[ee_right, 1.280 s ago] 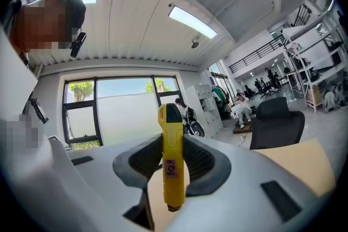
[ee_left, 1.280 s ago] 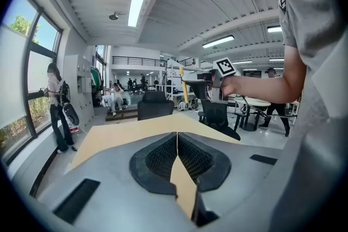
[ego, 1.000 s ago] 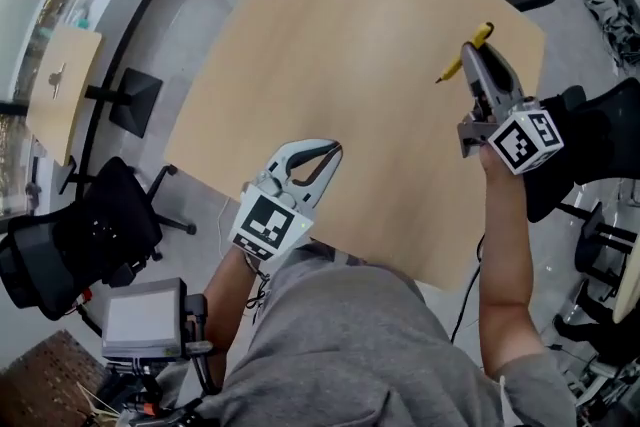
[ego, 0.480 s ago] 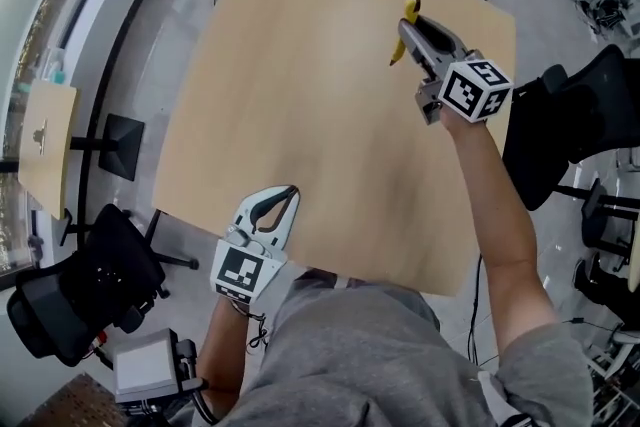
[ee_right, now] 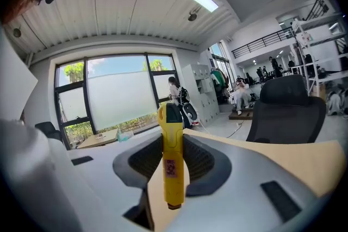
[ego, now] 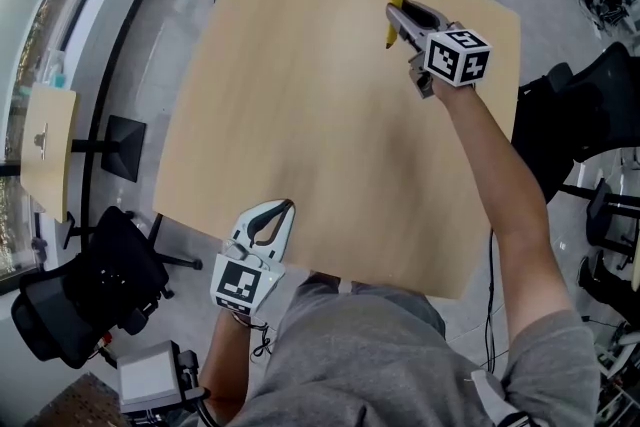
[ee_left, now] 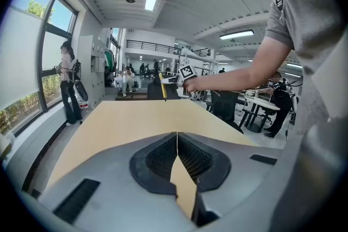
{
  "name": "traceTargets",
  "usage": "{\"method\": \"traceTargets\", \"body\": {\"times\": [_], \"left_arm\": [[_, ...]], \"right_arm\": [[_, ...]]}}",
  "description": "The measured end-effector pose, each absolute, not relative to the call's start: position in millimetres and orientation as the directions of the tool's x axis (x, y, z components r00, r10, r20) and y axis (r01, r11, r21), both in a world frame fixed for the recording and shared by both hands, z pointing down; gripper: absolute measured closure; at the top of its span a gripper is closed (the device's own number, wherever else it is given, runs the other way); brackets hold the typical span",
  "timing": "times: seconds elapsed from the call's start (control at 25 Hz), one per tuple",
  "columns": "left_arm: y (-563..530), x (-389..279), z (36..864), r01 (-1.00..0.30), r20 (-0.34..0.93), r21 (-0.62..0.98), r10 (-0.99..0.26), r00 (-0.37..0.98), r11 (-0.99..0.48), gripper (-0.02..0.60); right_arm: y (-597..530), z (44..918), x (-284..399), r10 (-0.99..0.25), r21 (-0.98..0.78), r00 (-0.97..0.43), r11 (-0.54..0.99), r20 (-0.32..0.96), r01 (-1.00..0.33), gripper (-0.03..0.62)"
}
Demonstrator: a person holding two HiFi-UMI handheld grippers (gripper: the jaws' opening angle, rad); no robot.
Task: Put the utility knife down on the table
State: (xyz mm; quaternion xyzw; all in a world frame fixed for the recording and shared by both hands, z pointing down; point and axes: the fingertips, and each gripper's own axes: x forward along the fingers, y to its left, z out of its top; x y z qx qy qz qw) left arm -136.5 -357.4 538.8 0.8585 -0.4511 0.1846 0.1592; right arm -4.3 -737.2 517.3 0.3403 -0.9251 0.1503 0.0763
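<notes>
Holding the utility knife [ee_right: 169, 155] up over the far worktop [ego: 300, 95]
Clamped in the right gripper [ego: 398, 13], with the left gripper [ee_left: 176, 157] closed and empty; next, lower it flat, then let go

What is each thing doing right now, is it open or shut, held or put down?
Yellow plastic utility knife: gripped between the jaws, not let go yet.
Right hand-held gripper: shut on the knife, at the far side of the light wooden table.
Left hand-held gripper: shut, nothing in it, at the table's near edge.
</notes>
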Motion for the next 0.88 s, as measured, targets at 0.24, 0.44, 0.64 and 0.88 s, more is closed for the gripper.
{"method": "traceTargets", "body": {"times": [0.24, 0.44, 0.64, 0.88], "left_arm": [[-352, -141, 545, -0.842, 0.475, 0.120, -0.714, 0.514, -0.526, 0.575], [-350, -143, 550, -0.846, 0.484, 0.125, -0.713, 0.508, -0.518, 0.575], [-360, -143, 541, -0.853, 0.477, 0.137, -0.721, 0.503, -0.504, 0.575], [-360, -144, 542, -0.855, 0.493, 0.143, -0.714, 0.498, -0.498, 0.575]], "right_arm": [[-757, 542, -16, -0.601, -0.201, -0.747, 0.724, 0.285, -0.660, 0.476], [-773, 559, -18, -0.602, -0.191, -0.735, 0.719, 0.311, -0.669, 0.476], [-796, 564, -19, -0.597, -0.165, -0.722, 0.719, 0.350, -0.675, 0.476], [-815, 577, -17, -0.599, -0.126, -0.703, 0.720, 0.384, -0.682, 0.476]]}}
